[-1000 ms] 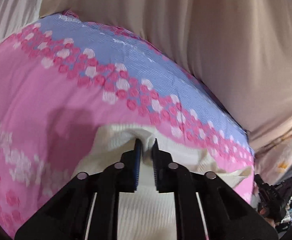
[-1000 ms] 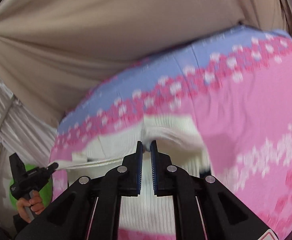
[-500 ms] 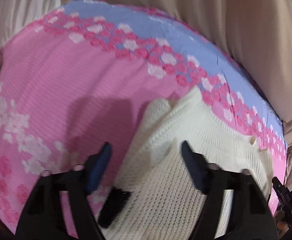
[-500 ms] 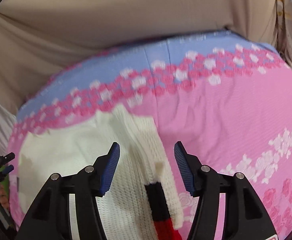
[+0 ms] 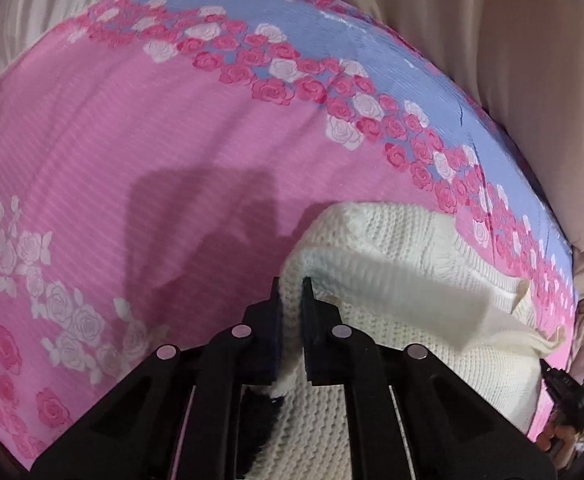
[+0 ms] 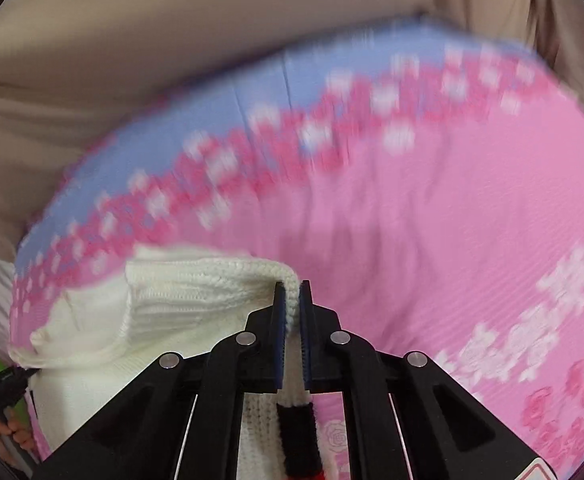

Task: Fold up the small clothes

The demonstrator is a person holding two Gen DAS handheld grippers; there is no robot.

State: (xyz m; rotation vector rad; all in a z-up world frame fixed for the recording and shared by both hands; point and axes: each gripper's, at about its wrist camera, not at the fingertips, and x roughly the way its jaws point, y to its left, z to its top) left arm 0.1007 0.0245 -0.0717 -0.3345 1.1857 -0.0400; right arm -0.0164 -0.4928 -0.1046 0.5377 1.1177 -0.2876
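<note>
Left wrist view shows my left gripper (image 5: pixel 291 294) with its jaws drawn nearly together, pinching a thick edge of the cream knit sweater (image 5: pixel 404 280) between them; a dark fuzzy band of the knit shows just below the pads. The sweater lies bunched on the pink rose-print bedspread (image 5: pixel 152 128), toward its right side, with a ribbed band draped across the top of the pile and running off to the right. A blue border with a line of roses curves along the far edge of the bedspread, and beige fabric (image 5: pixel 492 40) hangs behind it. Right wrist view, blurred over the bedspread (image 6: pixel 432 208), shows my right gripper (image 6: pixel 292 300) closed just as narrowly on a folded rib of the same sweater (image 6: pixel 196 288), the knit standing up between the pads and trailing down to a black and red stripe near the bottom of the frame. From there the rest of the sweater spreads away to the left, reaching the edge of the bedspread, where my other gripper's black handle and hand (image 6: pixel 4 428) show.
</note>
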